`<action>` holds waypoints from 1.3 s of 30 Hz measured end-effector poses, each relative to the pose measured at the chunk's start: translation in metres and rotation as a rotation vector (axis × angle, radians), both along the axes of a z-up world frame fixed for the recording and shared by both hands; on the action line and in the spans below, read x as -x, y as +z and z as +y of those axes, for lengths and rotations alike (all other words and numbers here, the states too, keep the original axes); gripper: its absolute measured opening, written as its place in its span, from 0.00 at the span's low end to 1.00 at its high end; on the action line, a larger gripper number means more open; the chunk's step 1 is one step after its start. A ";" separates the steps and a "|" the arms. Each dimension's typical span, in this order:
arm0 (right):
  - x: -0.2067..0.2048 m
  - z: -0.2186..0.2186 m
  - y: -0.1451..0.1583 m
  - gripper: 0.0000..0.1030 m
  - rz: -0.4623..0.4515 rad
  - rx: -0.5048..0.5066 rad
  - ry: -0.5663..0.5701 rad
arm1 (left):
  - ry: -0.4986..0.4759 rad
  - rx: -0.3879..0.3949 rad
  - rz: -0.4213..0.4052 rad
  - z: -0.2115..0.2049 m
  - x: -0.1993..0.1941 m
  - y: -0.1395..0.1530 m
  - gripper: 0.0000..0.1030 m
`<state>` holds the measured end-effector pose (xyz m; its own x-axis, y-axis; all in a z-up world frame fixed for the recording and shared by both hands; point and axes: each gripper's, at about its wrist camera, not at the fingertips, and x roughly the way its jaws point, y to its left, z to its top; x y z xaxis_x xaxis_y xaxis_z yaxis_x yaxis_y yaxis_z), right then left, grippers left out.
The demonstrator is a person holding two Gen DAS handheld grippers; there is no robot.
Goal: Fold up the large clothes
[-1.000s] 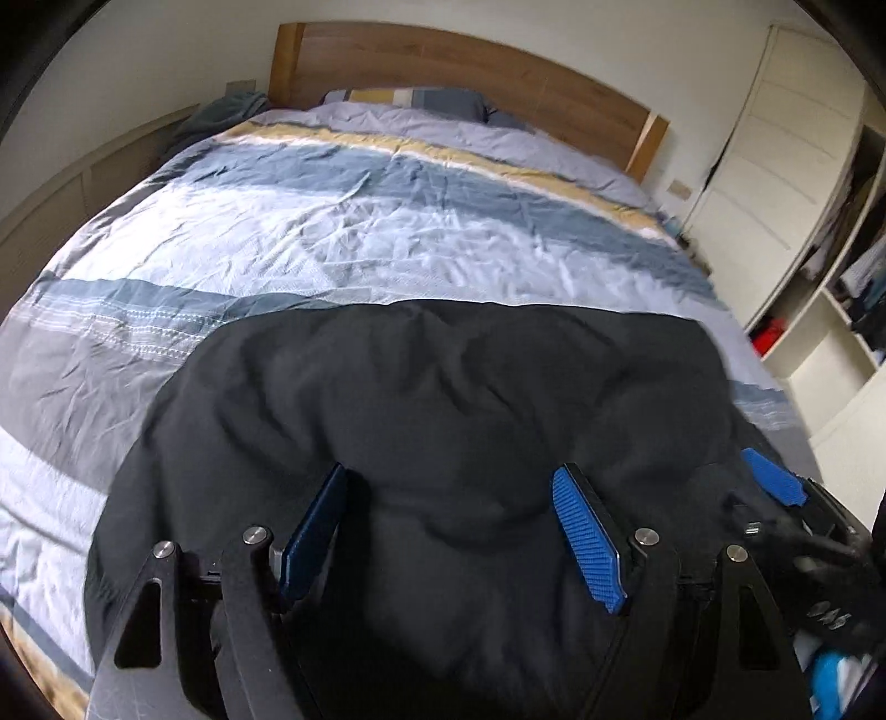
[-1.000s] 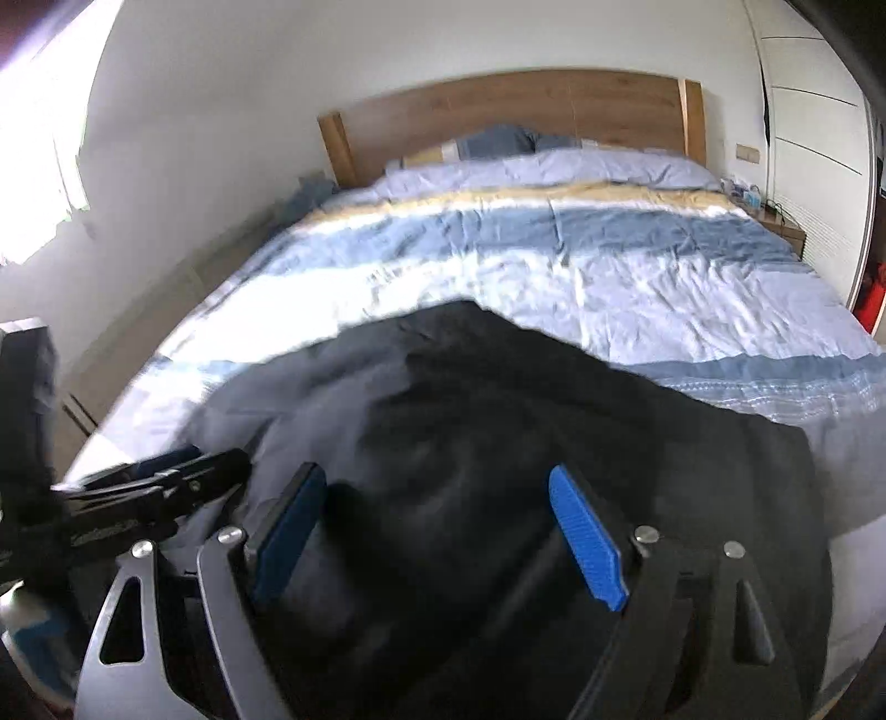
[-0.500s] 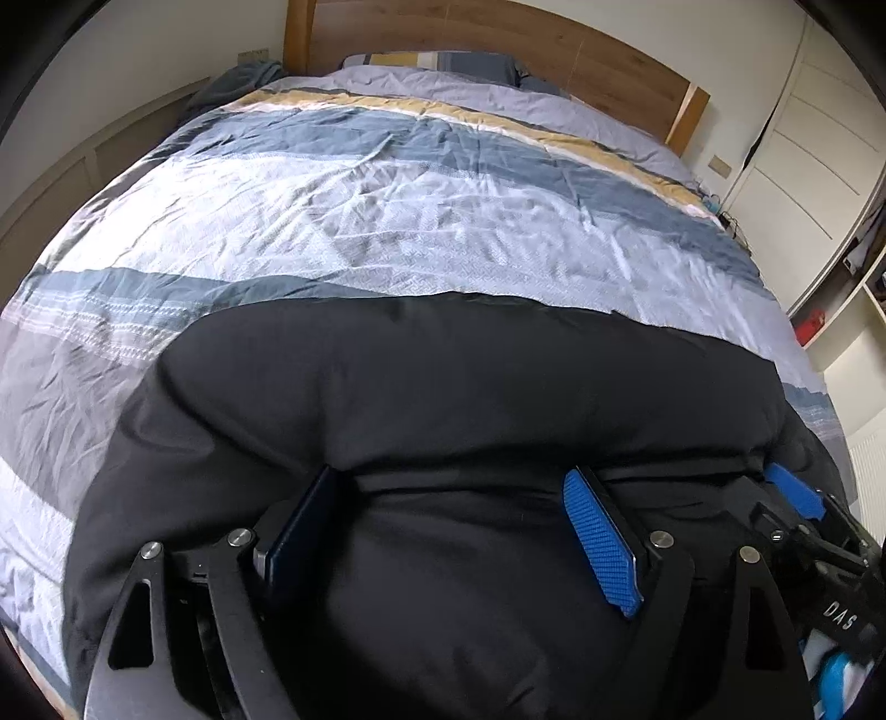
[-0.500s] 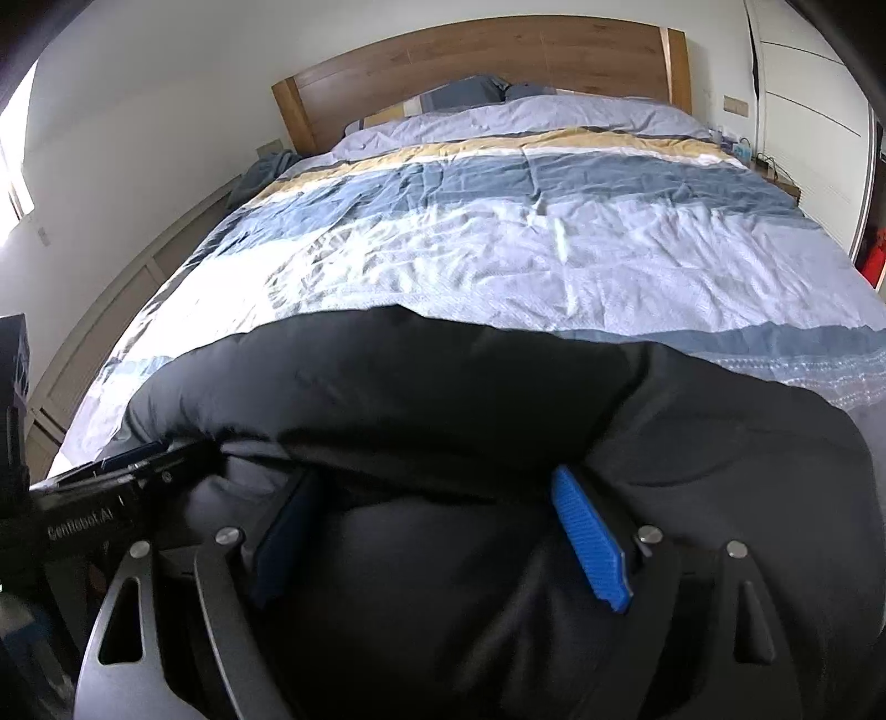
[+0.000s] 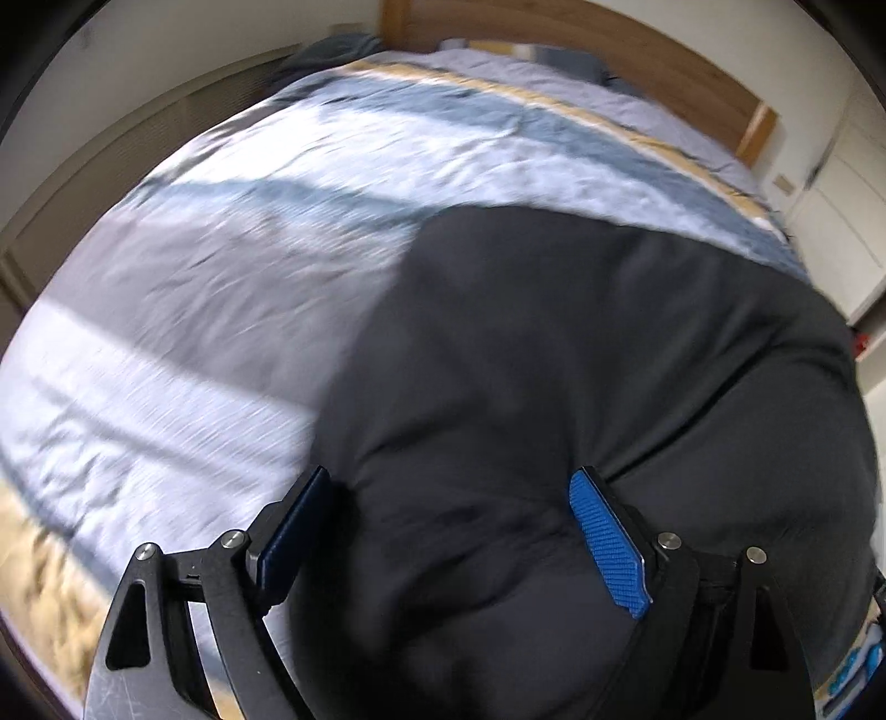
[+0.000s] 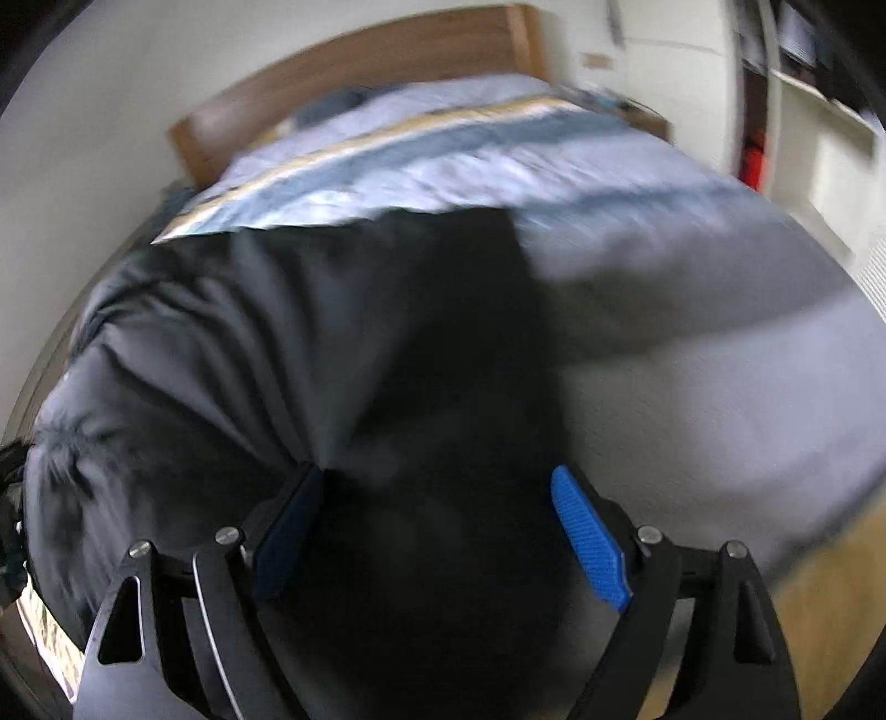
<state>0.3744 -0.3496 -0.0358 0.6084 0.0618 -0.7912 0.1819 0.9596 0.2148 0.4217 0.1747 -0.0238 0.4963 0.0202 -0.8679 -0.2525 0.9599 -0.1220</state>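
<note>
In the left wrist view the left gripper (image 5: 451, 526) has its jaws spread wide, the blue pads standing well apart at the lower middle of the frame. Dark cloth of the black garment (image 5: 581, 360) bulges up between them and touches both pads, but whether the jaws actually pinch it cannot be told. From there the garment fills the centre and right of the frame, puffy and creased, reaching up to a rounded edge in the upper middle. To its left and above lies the striped duvet (image 5: 221, 288) of the bed, with pale, grey-blue and yellow bands, blurred by motion. The wooden headboard (image 5: 609, 50) runs along the top of the frame.

In the right wrist view the right gripper (image 6: 443, 520) also has its jaws wide apart at the lower middle. The black garment (image 6: 249, 343) sits between the pads and presses against the left one; a firm hold cannot be confirmed. The cloth spreads over the centre and left of the frame, gathered into folds toward the left pad. The striped duvet (image 6: 692, 332) shows to the right and above, very blurred, and the wooden headboard (image 6: 360, 72) crosses the upper left.
</note>
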 end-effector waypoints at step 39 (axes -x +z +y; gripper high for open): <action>0.299 0.212 0.099 0.82 -0.305 0.197 0.267 | -0.091 -0.231 -0.432 -0.119 0.369 0.107 1.00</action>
<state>0.0754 -0.1379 0.0634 0.7988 0.1143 -0.5907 -0.1205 0.9923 0.0290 0.0527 0.0557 0.0829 0.8181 0.1277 -0.5607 -0.1399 0.9899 0.0213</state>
